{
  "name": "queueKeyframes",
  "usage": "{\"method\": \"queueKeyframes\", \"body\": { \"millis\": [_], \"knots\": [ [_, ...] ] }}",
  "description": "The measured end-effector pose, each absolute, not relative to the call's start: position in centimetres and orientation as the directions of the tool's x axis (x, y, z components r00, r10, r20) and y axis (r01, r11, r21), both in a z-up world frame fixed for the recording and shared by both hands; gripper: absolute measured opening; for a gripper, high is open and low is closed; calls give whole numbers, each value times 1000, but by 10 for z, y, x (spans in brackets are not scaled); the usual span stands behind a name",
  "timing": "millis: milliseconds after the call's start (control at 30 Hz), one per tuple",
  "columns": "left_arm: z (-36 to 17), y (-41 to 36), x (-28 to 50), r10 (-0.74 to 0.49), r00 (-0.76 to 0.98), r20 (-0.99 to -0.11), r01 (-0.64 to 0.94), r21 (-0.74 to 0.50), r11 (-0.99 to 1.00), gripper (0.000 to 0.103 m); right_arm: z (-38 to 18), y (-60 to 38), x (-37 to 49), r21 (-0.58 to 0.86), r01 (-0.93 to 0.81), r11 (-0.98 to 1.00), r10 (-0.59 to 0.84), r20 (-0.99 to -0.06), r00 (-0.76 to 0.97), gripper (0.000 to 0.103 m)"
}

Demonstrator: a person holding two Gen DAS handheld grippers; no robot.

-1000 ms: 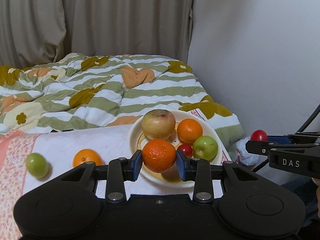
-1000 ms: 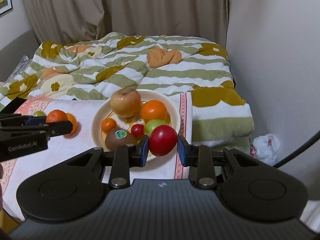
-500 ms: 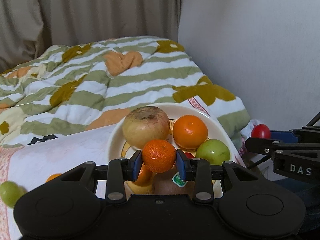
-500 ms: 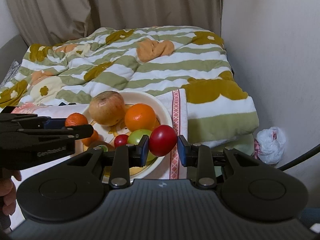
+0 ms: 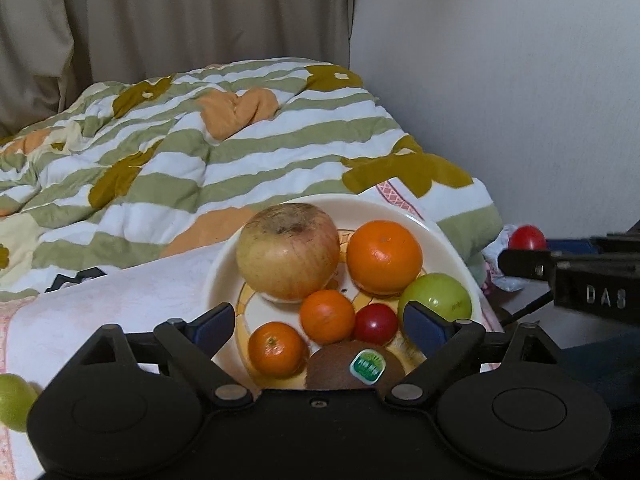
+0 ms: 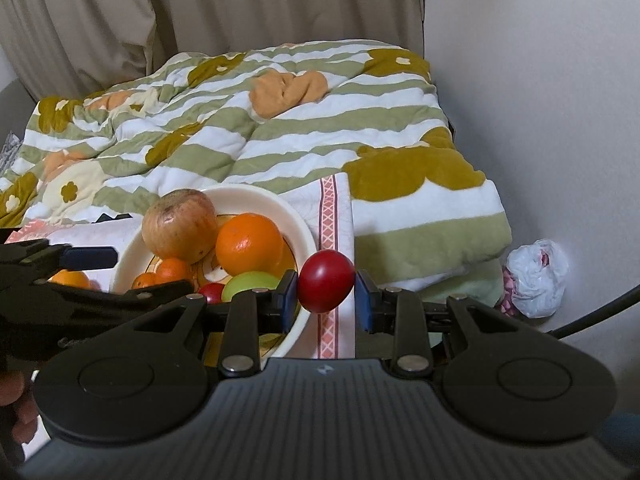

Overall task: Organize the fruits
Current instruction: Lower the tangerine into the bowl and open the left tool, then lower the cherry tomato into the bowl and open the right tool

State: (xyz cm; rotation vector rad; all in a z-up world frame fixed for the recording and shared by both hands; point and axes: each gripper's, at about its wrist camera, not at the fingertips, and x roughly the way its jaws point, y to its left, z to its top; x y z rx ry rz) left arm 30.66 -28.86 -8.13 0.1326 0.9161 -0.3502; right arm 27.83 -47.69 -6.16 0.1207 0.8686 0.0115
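Note:
A cream plate [image 5: 224, 276] holds a big apple [image 5: 288, 250], an orange [image 5: 384, 256], a green apple [image 5: 438, 300], a small red fruit [image 5: 375, 323], a kiwi [image 5: 352, 366] and two mandarins. My left gripper [image 5: 320, 326] hovers over the plate's near side, its jaws opening. The mandarin [image 5: 327, 316] lies loose in the plate between the pads, touching neither. My right gripper [image 6: 326, 292] is shut on a red fruit [image 6: 326, 286], just beyond the plate's right rim [image 6: 256, 192]. It shows in the left wrist view too, as the right gripper [image 5: 568, 264].
The plate rests on a white and pink cloth [image 5: 120, 296] on a bed with a striped quilt [image 5: 240, 152]. A green fruit [image 5: 14, 400] lies on the cloth at far left. A wall stands close on the right, a white bag [image 6: 536, 276] at its foot.
The left gripper came down over the plate, opened and let go of the mandarin, which now lies in the plate. The right gripper moved closer to the plate, still holding the red fruit.

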Motion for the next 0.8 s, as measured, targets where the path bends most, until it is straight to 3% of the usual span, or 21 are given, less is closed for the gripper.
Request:
{"method": "queueKeyframes", "body": {
  "millis": [800],
  "knots": [
    [-61,-219,260,-124,646,-753,174,-13,985,98,-77,-392,314,120,-199,973,217,-770,600,46]
  ]
}}
